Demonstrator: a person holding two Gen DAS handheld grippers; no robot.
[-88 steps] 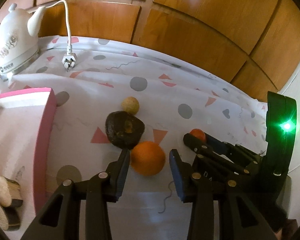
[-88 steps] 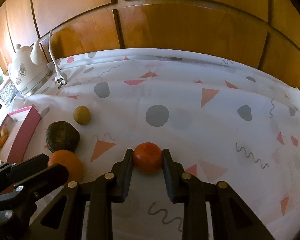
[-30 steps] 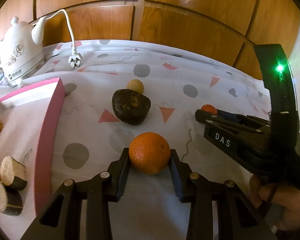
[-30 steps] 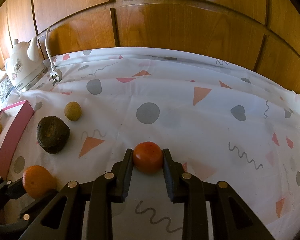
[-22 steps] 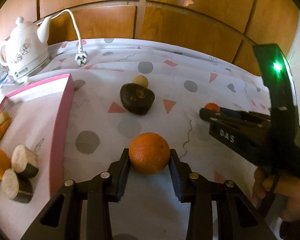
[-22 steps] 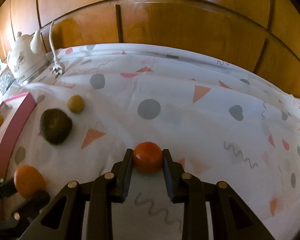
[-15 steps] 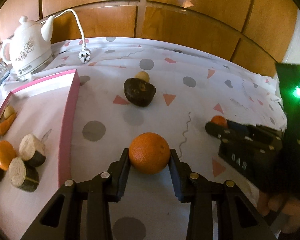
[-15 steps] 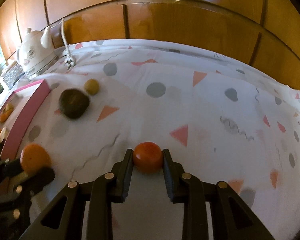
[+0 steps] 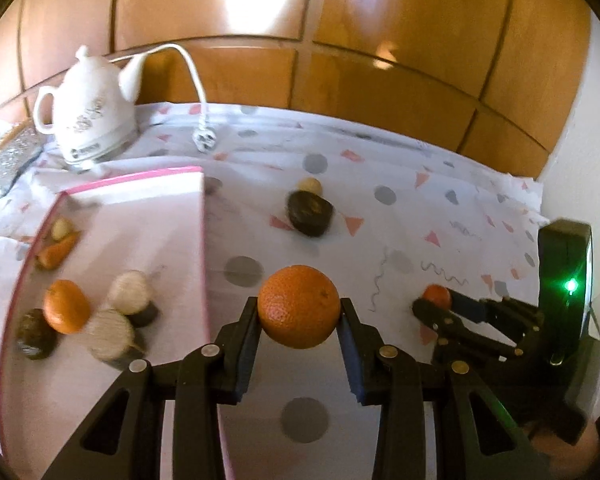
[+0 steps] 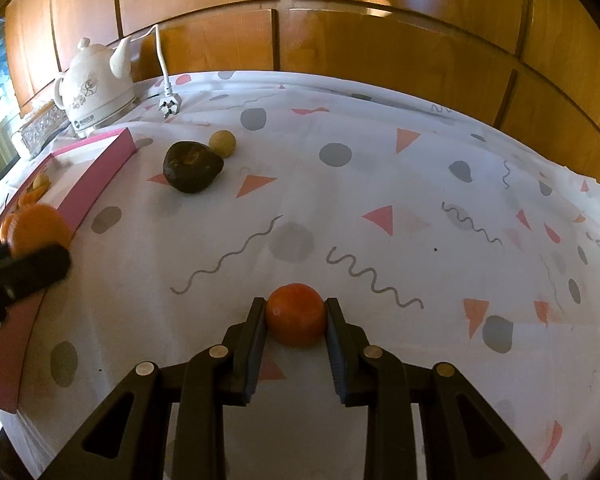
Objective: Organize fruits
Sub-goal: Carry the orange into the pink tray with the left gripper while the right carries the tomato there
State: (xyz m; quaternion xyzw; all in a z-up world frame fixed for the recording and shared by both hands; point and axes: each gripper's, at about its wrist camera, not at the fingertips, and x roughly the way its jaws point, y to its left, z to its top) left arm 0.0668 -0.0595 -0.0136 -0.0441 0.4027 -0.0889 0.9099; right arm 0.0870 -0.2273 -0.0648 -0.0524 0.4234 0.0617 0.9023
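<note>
My left gripper (image 9: pixel 299 320) is shut on a large orange (image 9: pixel 299 306) and holds it above the cloth, just right of the pink-rimmed box (image 9: pixel 202 240). My right gripper (image 10: pixel 296 322) is shut on a small red-orange tomato-like fruit (image 10: pixel 296 314), lifted over the cloth; it also shows in the left wrist view (image 9: pixel 437 295). The box holds a small orange (image 9: pixel 66 306), two cut pale pieces (image 9: pixel 118 312), a dark fruit (image 9: pixel 34 338) and a carrot piece (image 9: pixel 58 252). A dark brown fruit (image 10: pixel 192 167) and a small tan round fruit (image 10: pixel 222 142) lie on the cloth.
A white kettle (image 10: pixel 96 88) with its cord and plug (image 10: pixel 169 107) stands at the back left. Wooden panels (image 10: pixel 340 32) close off the back. The patterned tablecloth (image 10: pixel 380 208) drops at its right edge. A glittery box (image 9: pixel 8 156) sits far left.
Both grippers have risen and pulled back with their fruit held. The left gripper with the orange has shifted left toward the pink box, so more of the box contents show.
</note>
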